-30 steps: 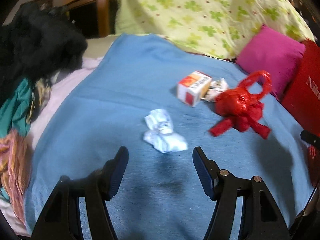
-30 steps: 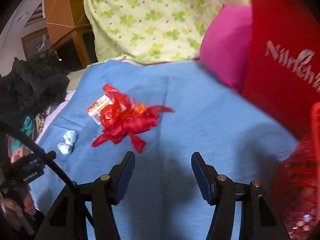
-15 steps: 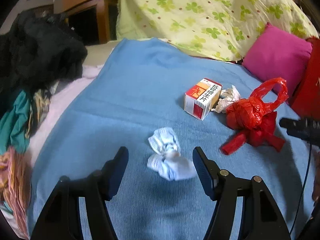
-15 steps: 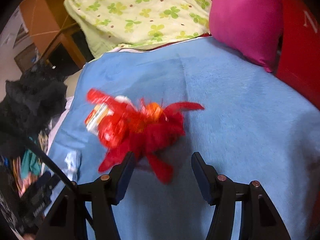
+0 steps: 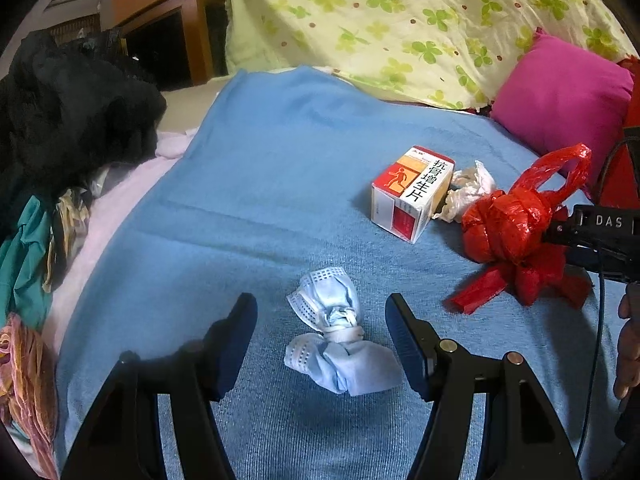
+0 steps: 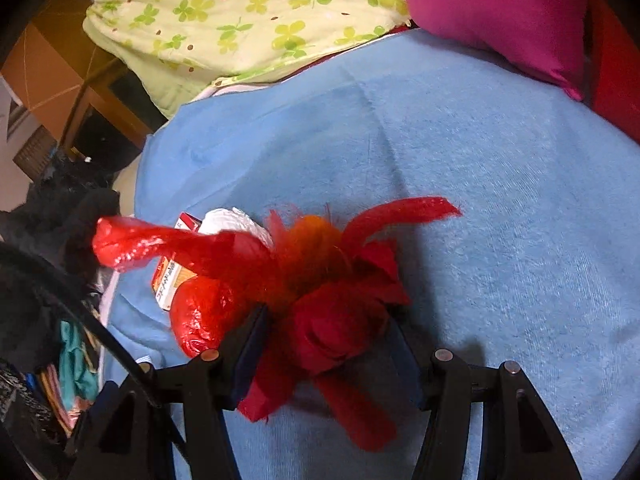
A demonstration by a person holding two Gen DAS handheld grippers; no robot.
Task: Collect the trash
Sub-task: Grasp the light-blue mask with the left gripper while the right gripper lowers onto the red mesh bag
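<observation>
- Left gripper (image 5: 320,336) spread wide, holding nothing; knotted blue face mask (image 5: 334,338) lies on the blue blanket (image 5: 248,208) between the fingers, touching neither.
- Right gripper (image 6: 326,342) also wide apart; knotted red plastic bag (image 6: 320,304) sits between its fingers, bulging against or just beside the left finger (image 6: 250,344); no squeeze visible, so not yet a grip; left view shows the gripper's body at the bag's right side.
- Past the mask: medicine box (image 5: 412,192) on its side, well apart from the mask; crumpled white tissue (image 5: 466,190) touching the box's far end and just beside the bag.
- Far edge: pink cushion (image 5: 560,92), clover-print quilt (image 5: 420,20); black clothing (image 5: 68,112) heaped off the blanket's left edge.
- Judgement, left: mask is soft and flat; closing too high could pinch only a loose flap or miss; closing too low could catch blanket weave and drag the cloth.
- Judgement, right: bag is slick and lumpy, loose handles trailing; a bite on a tail rather than the knot may slip on lifting; one handle loop crosses in front of the box in the right view, and its sweep could nudge the tissue or box.
- No bin identifiable in either view.
</observation>
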